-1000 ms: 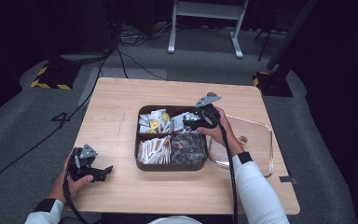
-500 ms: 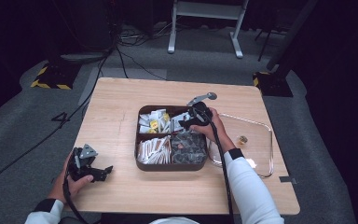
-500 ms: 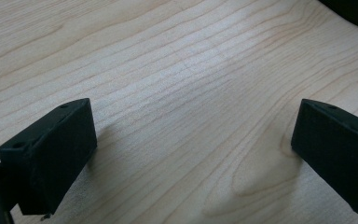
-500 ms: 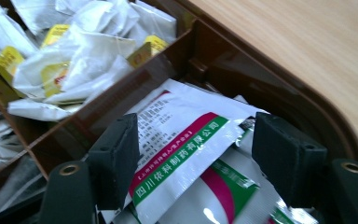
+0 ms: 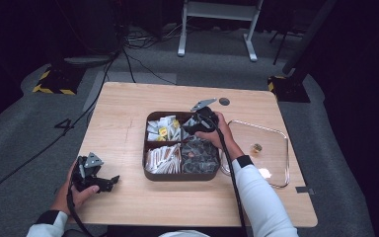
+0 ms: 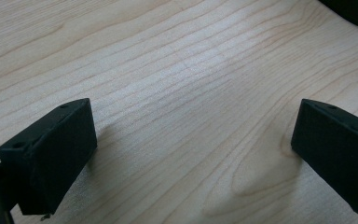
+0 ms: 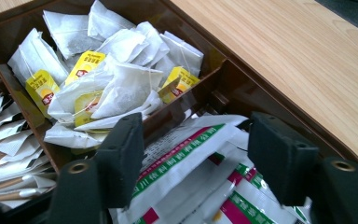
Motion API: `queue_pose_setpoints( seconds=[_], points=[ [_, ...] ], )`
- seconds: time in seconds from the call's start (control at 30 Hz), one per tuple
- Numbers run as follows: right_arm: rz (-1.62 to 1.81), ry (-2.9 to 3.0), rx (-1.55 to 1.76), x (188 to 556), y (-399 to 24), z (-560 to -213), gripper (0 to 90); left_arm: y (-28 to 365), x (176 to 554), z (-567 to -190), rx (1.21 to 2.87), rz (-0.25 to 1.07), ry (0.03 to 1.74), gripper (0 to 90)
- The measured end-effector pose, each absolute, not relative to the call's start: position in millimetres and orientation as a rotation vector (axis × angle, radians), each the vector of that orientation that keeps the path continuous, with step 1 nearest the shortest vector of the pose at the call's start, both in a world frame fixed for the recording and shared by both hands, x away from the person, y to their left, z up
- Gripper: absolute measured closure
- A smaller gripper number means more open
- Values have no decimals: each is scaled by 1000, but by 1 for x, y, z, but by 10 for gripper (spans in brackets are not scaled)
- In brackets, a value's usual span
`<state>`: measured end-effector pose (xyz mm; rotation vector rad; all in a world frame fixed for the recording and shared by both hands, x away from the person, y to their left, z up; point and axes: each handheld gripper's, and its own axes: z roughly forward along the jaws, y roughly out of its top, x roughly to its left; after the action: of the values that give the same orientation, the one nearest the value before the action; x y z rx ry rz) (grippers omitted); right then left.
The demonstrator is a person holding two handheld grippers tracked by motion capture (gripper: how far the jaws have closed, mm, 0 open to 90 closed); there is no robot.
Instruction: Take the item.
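A brown four-part tray (image 5: 146,148) sits mid-table. My right gripper (image 5: 191,129) hangs over its back right compartment. In the right gripper view it (image 7: 198,140) points down at white packets with green and red stripes (image 7: 186,163). Its jaws have just been closing; they straddle the top packets, and the pads do not press on them. Tea bags with yellow tags (image 7: 116,79) fill the neighbouring compartment (image 5: 162,128). My left gripper (image 5: 109,181) rests on the table at the front left, open (image 6: 196,126) over bare wood.
Paper sticks (image 5: 162,158) lie in the front left compartment and dark packets (image 5: 200,155) in the front right one. A clear glass lid (image 5: 276,136) lies right of the tray with a small round thing (image 5: 255,147) on it. Cables trail from both grippers.
My right hand has shifted a little to the left and slightly lower over the tray's back right compartment. The left hand has stayed put.
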<state>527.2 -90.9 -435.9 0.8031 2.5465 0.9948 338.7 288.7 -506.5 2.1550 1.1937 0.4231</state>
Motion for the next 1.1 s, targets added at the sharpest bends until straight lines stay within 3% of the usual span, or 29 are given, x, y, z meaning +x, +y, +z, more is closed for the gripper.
queue_pose_setpoints(
  seconds=[0.17, 0.3, 0.6, 1.1],
  points=[
    [996, 2571, 806, 529, -85, -437, 475, 289, 339, -507, 2155, 423, 1193, 3],
    [947, 2605, 782, 527, -79, -438, 621, 289, 339, -507, 2154, 424, 1194, 3],
    [935, 2625, 748, 523, -79, -439, 850, 289, 339, -507, 2155, 424, 1194, 3],
    [1084, 2521, 743, 511, -95, -412, 868, 289, 339, -507, 2154, 424, 1195, 3]
  ],
)
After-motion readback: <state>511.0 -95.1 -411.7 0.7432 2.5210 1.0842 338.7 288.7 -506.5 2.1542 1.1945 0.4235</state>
